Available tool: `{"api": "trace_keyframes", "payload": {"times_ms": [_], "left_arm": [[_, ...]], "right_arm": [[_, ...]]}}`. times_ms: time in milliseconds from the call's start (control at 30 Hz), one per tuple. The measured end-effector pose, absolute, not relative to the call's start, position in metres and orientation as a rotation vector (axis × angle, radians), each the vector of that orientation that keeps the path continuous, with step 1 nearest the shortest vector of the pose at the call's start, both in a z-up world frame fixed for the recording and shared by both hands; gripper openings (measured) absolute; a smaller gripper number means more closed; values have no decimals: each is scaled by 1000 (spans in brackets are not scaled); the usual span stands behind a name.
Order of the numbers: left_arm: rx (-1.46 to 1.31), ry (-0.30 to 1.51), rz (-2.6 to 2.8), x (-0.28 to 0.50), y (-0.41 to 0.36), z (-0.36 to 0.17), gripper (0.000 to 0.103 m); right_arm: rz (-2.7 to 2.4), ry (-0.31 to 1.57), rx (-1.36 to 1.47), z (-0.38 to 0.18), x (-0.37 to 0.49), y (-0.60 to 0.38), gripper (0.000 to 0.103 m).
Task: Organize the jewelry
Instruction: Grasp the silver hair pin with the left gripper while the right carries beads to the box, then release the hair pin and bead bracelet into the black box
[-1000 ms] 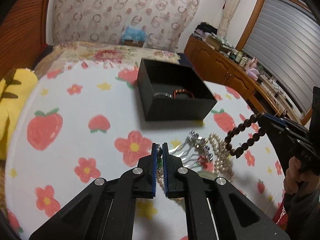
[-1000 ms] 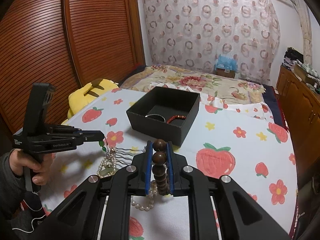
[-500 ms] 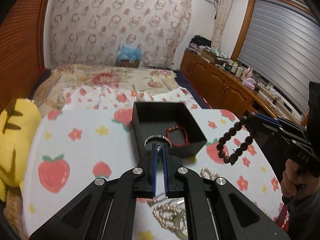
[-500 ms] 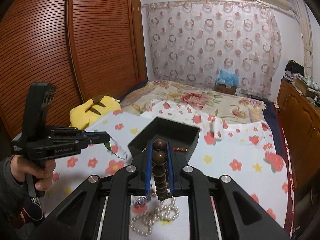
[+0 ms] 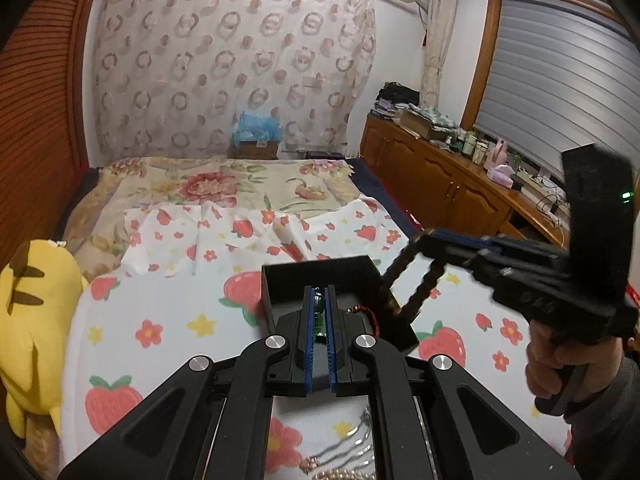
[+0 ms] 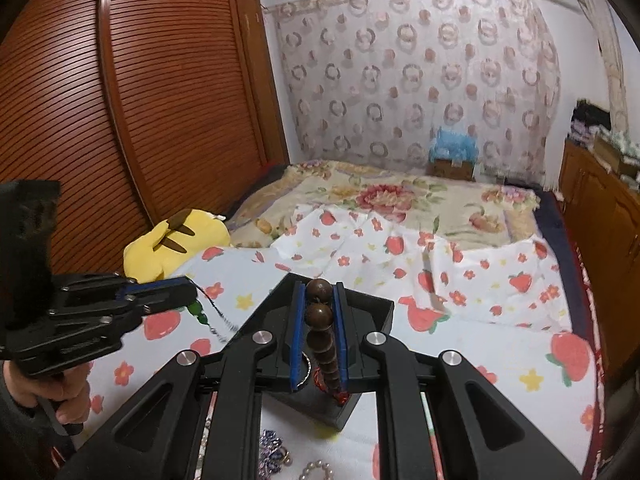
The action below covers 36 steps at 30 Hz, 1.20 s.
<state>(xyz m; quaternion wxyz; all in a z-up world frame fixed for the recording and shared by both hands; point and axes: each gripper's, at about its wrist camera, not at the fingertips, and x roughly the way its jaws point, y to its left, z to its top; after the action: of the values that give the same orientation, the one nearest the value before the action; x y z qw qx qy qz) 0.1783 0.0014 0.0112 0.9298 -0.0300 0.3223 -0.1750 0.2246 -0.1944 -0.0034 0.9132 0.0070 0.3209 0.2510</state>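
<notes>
The left gripper point(image 5: 319, 312) is shut on a thin chain with green beads point(image 5: 318, 308), held just over the near wall of the open black box point(image 5: 320, 276). In the right wrist view that gripper point(image 6: 188, 288) comes in from the left, with the green beads point(image 6: 196, 310) and chain dangling beside the box point(image 6: 372, 304). The right gripper point(image 6: 319, 316) is shut on a brown wooden bead bracelet point(image 6: 319, 290), which hangs over the box. From the left wrist view the right gripper point(image 5: 424, 240) carries the bracelet point(image 5: 416, 288) over the box's right corner. A red bracelet point(image 5: 370, 314) lies inside.
Loose pearls point(image 6: 318, 470), a purple piece point(image 6: 272, 452) and a silver piece point(image 5: 360, 432) lie on the strawberry-print cloth near me. A yellow plush point(image 5: 32, 320) sits at the left. A wooden cabinet point(image 5: 448, 184) runs along the right, a slatted wardrobe point(image 6: 120, 100) along the left.
Both grippers have risen and moved forward from the jewelry pile to the black box, each still carrying its piece. The pile has slid to the bottom edge of both views.
</notes>
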Motion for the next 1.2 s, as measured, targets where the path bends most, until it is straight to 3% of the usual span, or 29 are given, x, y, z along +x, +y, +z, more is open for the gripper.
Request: {"api": "trace_keyframes", "payload": {"times_ms": [400,600,667,733,800,867,900,967,1033,1100,1200], "left_arm": [[12,693,-351,211,-34,-2,4],[37,702,-328,220,-48,-12,5],[36,704,-324,219,-51,-15,15],[37,702,-316,216,-51,-17,37],[40,692,-317,211,-51,-16,42],[51,681,-316,202,-49,-15,58],[56,668,-314,197,-48,-15,62],[67,629,-308,183,-44,-13,74],[75,603,-307,173,-41,-11,88],[81,577,-302,162,-36,-11,95],[91,564,-301,148,-30,-12,96]], "right_arm": [[485,706,-33,-28,224,-210,20],[451,698,-58,-37,194,-235,27],[450,692,-50,-40,185,-242,27],[447,685,-44,-42,177,-249,27],[446,674,-38,-45,167,-254,27],[441,657,-36,-48,157,-258,29],[444,651,-37,-49,152,-259,31],[456,646,-42,-55,141,-260,46],[450,653,-51,-60,135,-260,50],[462,676,-60,-66,129,-258,51],[489,721,-80,-77,122,-249,51]]}}
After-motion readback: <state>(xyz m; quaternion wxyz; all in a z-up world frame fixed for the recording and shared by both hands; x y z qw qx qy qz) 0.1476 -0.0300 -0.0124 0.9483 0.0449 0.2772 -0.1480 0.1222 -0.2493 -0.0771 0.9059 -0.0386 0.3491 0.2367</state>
